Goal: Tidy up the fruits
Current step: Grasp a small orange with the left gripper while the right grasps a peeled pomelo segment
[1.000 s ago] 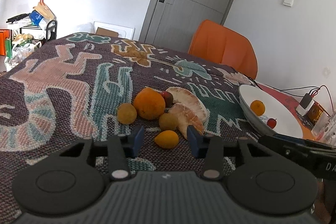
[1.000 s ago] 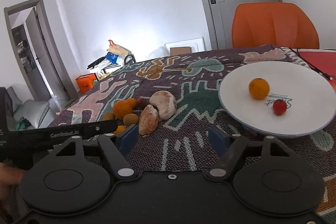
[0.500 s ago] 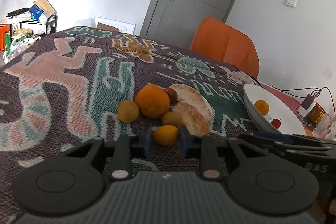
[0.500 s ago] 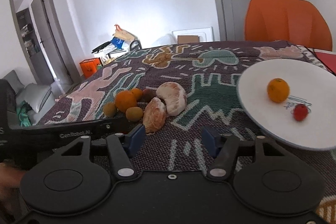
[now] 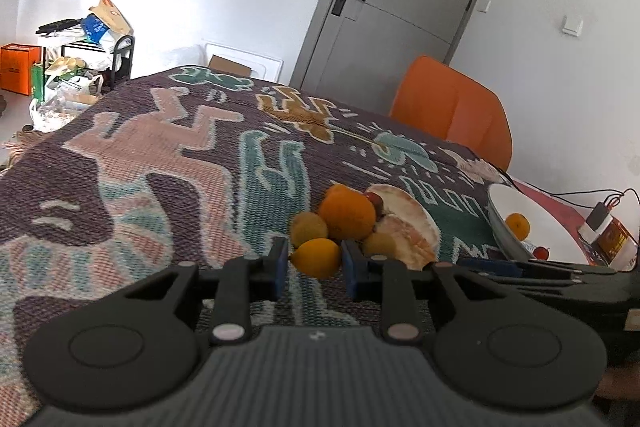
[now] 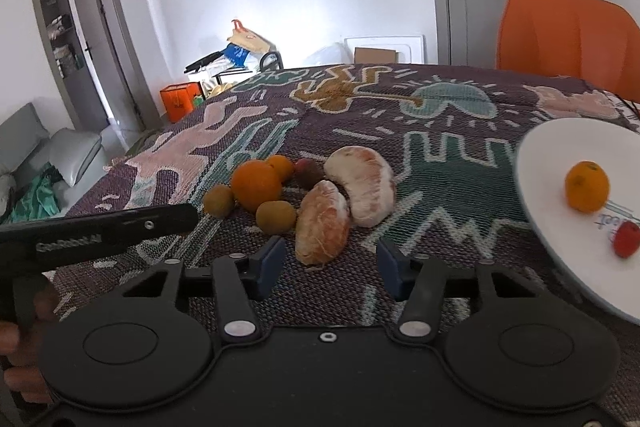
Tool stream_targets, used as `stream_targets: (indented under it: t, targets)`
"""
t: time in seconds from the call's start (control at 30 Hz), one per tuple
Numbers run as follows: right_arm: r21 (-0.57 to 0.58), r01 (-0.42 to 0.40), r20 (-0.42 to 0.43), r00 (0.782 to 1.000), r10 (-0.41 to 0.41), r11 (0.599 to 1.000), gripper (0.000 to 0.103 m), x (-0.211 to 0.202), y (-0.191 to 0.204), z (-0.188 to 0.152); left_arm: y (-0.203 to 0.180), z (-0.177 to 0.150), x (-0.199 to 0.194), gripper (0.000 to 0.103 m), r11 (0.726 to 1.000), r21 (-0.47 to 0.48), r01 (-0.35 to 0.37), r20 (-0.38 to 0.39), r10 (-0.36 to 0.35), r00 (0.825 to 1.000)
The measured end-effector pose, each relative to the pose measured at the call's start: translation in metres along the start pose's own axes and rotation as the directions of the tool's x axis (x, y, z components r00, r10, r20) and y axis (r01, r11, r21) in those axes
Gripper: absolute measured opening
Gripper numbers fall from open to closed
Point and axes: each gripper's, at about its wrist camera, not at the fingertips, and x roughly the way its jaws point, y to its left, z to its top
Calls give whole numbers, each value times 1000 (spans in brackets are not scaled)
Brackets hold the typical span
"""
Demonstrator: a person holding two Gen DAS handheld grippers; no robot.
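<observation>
Fingers of the left hand-held gripper [image 5: 313,262] clamp a small yellow fruit [image 5: 316,257]; the right hand-held gripper [image 6: 329,263] gapes above the patterned worktop [image 6: 448,163].

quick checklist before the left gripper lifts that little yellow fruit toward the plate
1. Small yellow fruit sits between the left gripper fingers: ok.
2. Grip firm on both sides: cannot tell; the pads look pressed against it, but contact is not clearly visible.
3. Neighbouring greenish fruit and big orange clear of the fingers: not ok, they crowd close behind.
4. White plate has bare room beside its small orange and red fruit: ok.
5. Right gripper is open, holds nothing, near the peeled segment: ok.
</observation>
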Motion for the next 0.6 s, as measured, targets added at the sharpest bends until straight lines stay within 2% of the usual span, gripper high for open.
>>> stream_targets:
  t: [0.23,0.37,0.53,0.6]
  targets:
    - [-33,11,-19,1000,-11,999,51,16,9,5,15,2,-9,27,1000,-25,-18,15,18,1000]
    - [-42,22,-27,999,-23,999,44,25,12,7,23,2,-14,27,999,-39,-26,23,27,999]
    - [-72,45,-17,999,-46,996,41,31,16,7,28,2,-14,27,998,-53,-32,20,33,999]
    - [-84,66,-12,998,-67,994,32,31,18,7,28,1,-16,27,998,-53,-30,22,31,999]
